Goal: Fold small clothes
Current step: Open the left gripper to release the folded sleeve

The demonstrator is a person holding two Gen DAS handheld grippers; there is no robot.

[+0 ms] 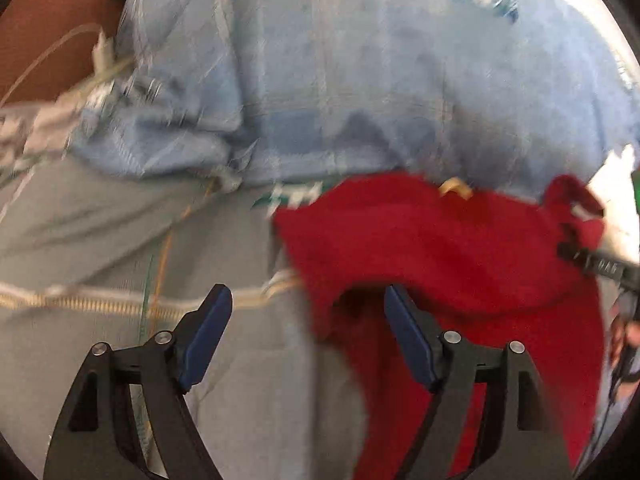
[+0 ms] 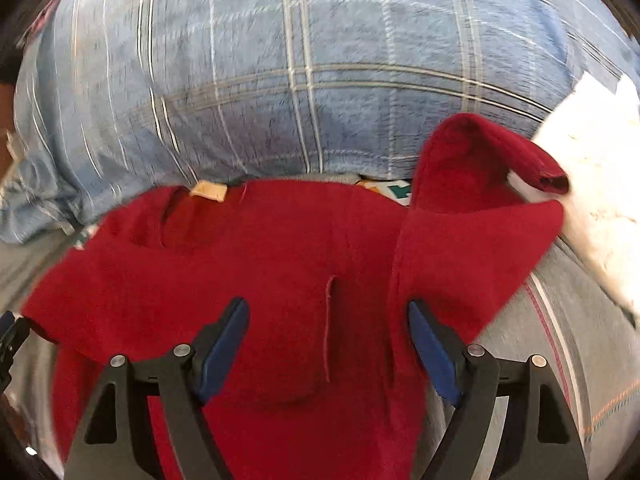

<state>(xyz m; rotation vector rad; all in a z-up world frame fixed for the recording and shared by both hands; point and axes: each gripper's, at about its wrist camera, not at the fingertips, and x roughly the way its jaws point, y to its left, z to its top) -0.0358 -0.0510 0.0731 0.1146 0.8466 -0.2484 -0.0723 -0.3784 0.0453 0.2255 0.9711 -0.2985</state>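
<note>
Mid-fold on red knit garment [image 2: 280, 248] atop grey sheet [image 1: 100, 232]. Left gripper [image 1: 308, 332] and right gripper [image 2: 328, 344] both released, empty. Next: regrasp flipped-up sleeve [image 2: 480, 168], lay inward.

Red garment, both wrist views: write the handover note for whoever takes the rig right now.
Left tool: open, empty, at the left edge of the red garment.
Right tool: open, empty, above the garment's middle.
Garment lies on the grey sheet, in front of the blue plaid bedding; tan label at the far edge, right sleeve flopped upward.
Done: a fold seems begun on the right.
Left: flatten, finish folding.
</note>
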